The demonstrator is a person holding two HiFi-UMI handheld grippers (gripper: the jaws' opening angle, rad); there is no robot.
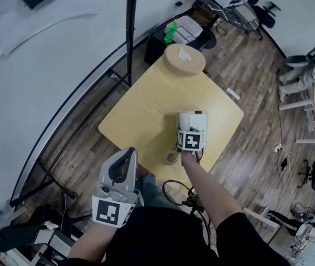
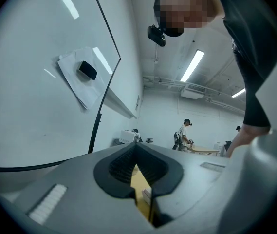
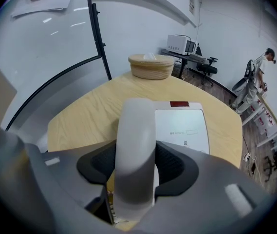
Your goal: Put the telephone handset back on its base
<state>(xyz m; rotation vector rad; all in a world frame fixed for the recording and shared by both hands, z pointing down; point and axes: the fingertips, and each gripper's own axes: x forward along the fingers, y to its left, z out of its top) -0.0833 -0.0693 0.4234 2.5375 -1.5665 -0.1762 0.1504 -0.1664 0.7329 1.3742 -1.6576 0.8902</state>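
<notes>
- The right tool [image 3: 137,154] points steeply down at the surface [image 3: 84,113], and its pads press on both sides of the handset [image 3: 136,128]: it holds it.
- The handset runs straight ahead from this tool's jaws, lengthwise between them, with its far end rounded and well past the pads.
- The base [image 3: 183,126] lies just right of the tool and under it, with its red strip at the far edge.
- The handset lines up along the base's left side; I cannot tell if it sits down in the cradle or rides just above.
- Far ahead of the right tool, at the surface's far end, stands a round wooden box [image 3: 151,66].
- In the head view a tape roll [image 1: 171,157] lies just left of the right tool [image 1: 190,129], near the surface's near edge.
- The left tool [image 2: 136,146] points level, well left of the right tool and off the surface's near-left corner.
- Its pads meet at the tips, with only a thin slit behind them, and nothing is between them.
- Through that slit a strip of the surface shows.
- Left of the left tool stands a whiteboard [image 2: 36,106], with papers and an eraser [image 2: 87,70] on it.
- Far ahead of the left tool a person [image 2: 183,134] stands at a desk.
</notes>
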